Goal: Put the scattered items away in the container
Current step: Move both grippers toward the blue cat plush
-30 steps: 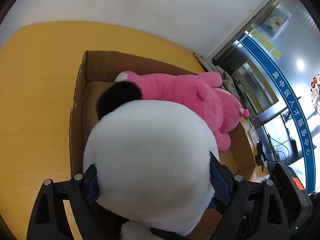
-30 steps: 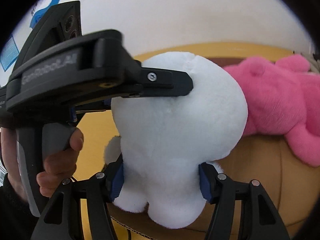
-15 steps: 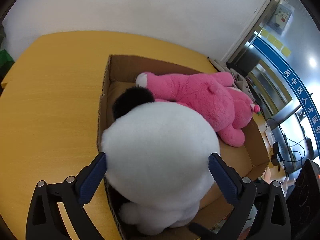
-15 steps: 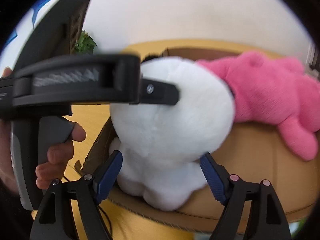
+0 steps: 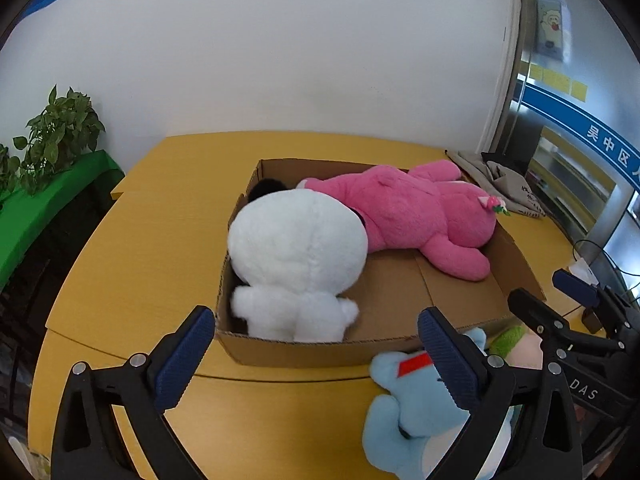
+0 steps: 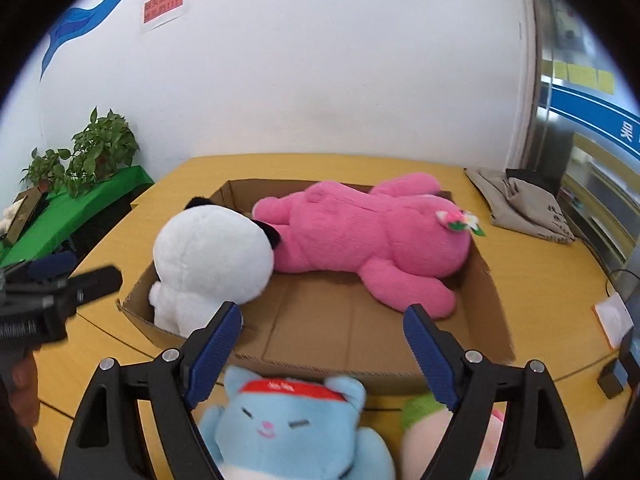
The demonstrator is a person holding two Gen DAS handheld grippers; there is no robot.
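Blue-padded left gripper (image 5: 316,334) and right gripper (image 6: 322,332), both empty with jaws opening, hover before the cardboard box (image 6: 360,364); nearest it lies a blue cat plush (image 6: 288,424), inside a white plush (image 6: 212,256), behind, a pink plush (image 6: 360,240), perhaps a bear

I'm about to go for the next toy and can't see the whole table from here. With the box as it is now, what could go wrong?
1. The white plush sits against the box corner, bulging above the rim; a knock could tip it out.
2. The blue cat plush and the pink-and-green toy lie close together outside the box; the right gripper, fingers opening, might catch both.
3. The left gripper is nearby; the two could collide.
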